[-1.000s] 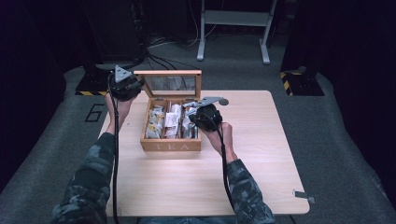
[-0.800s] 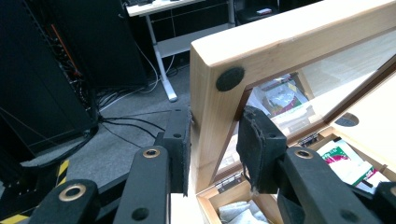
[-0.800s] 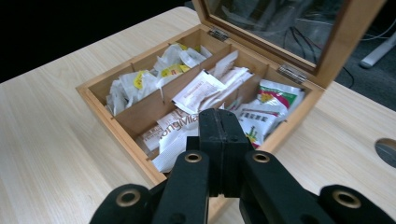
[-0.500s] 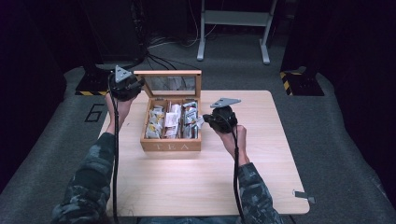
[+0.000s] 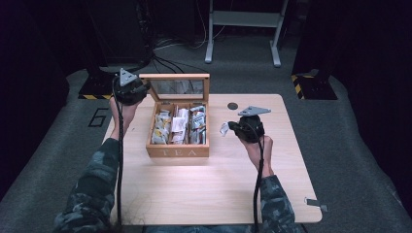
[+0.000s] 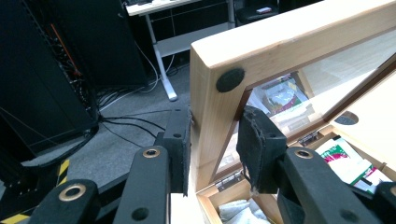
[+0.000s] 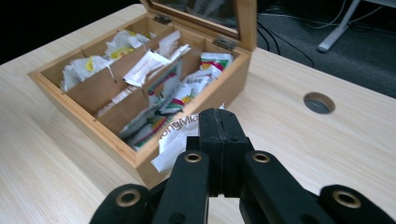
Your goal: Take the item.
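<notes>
High view: a pale wood-grain table (image 5: 204, 194) fills the lower middle of the frame, with a round cable hole (image 5: 232, 106) toward its upper right. The wooden tea box (image 5: 178, 151) sits at centre left, its glass-paned lid (image 5: 176, 87) standing upright at the back. The left gripper (image 5: 141, 92) is at the lid's upper left corner. The right gripper (image 5: 228, 128) hangs just right of the box, a white tea sachet (image 5: 224, 129) at its tip.

Left gripper view: the jaws are clamped on the lid's light wooden frame (image 6: 210, 107), one black pad on each face; a round dark bumper (image 6: 229, 80) sits on the corner. Grey carpet and black cables lie at left.

Right gripper view: the jaws are pressed together on the sachet (image 7: 175, 142), a flat paper packet, in front of the box's near wall. Thin wooden dividers (image 7: 116, 81) split the box into compartments of crumpled packets.
</notes>
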Motion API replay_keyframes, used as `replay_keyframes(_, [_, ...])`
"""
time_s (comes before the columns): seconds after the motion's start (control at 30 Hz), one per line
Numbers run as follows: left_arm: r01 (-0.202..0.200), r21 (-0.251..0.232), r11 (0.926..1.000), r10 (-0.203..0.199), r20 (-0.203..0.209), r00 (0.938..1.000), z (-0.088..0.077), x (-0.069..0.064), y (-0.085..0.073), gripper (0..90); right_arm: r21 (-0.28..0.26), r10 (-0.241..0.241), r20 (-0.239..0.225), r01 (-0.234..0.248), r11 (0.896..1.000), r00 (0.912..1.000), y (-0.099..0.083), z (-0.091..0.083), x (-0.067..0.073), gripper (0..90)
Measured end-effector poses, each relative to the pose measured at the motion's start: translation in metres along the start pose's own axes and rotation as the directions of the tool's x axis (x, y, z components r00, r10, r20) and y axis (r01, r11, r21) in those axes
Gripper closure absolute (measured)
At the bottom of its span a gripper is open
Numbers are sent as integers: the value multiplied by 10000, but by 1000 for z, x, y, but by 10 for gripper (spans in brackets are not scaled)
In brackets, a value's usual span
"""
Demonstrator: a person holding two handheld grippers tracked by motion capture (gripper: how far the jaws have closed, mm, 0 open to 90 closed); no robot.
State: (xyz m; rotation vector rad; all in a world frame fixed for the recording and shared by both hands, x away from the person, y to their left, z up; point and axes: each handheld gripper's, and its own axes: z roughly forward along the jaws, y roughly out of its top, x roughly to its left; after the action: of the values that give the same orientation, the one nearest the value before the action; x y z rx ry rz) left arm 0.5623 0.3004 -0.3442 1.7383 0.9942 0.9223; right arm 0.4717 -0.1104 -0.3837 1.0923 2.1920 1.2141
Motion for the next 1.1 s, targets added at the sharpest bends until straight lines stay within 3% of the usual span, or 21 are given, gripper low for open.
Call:
replay_keyframes(0.27, [-6,9,10000,6,2,10000,0,0,0,652,17,539,457,-541,9985,9975,-24,-10,-20,900])
replay_keyframes(0.53, [-1,5,10000,1,3,10000,0,0,0,653,81,1239,1111,-1255,9921,9861,-54,-15,-46,900])
replay_keyframes(0.83, [-2,8,10000,2,-1,10000,0,0,0,652,293,1990,1961,-2086,9776,9602,-86,-6,-77,900])
replay_keyframes(0.97, [-6,17,10000,6,5,10000,0,0,0,652,501,2261,2379,-2445,9684,9446,-102,1,-88,900])
replay_keyframes(1.1, [-30,36,10000,30,7,10000,-1,0,0,653,540,2577,2517,-2794,9586,9329,-114,5,-97,900])
